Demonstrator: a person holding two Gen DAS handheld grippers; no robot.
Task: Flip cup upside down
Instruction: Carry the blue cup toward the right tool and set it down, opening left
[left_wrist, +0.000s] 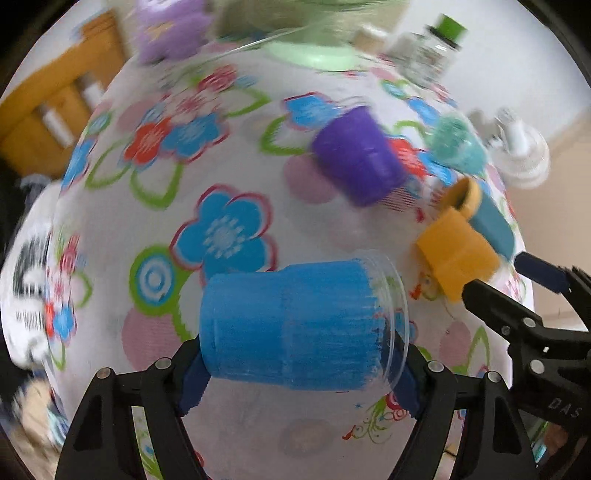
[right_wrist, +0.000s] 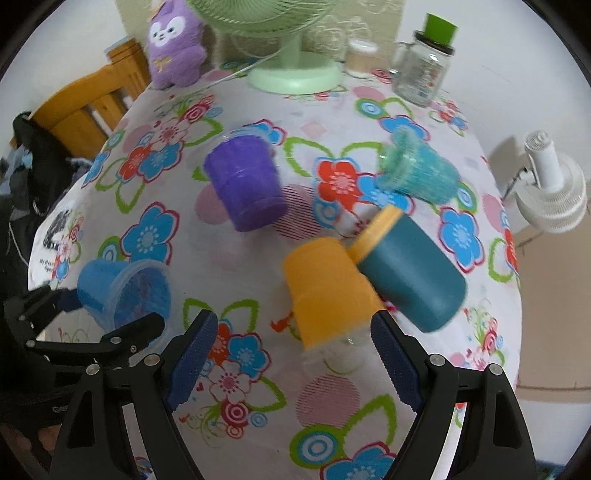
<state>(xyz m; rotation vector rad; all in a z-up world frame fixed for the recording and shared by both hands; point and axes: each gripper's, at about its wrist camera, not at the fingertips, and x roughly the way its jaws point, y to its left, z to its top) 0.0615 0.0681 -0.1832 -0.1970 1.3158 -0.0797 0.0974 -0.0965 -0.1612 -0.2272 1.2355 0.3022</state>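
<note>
My left gripper (left_wrist: 301, 373) is shut on a blue plastic cup (left_wrist: 295, 325), held on its side above the flowered tablecloth, rim to the right. It also shows in the right wrist view (right_wrist: 122, 291) at the left. My right gripper (right_wrist: 295, 354) is open; an orange cup (right_wrist: 328, 288) stands upside down on the cloth between and just beyond its fingers, not gripped. The orange cup (left_wrist: 458, 254) and right gripper (left_wrist: 517, 295) also show at the right of the left wrist view.
A purple cup (right_wrist: 245, 184), a teal glitter cup (right_wrist: 417, 170) and a dark teal cup (right_wrist: 410, 266) with an orange rim lie around the orange one. A green fan base (right_wrist: 295, 75), a purple plush (right_wrist: 175, 44), a glass jar (right_wrist: 424, 62) stand at the back. A white fan (right_wrist: 554, 192) is off the right edge.
</note>
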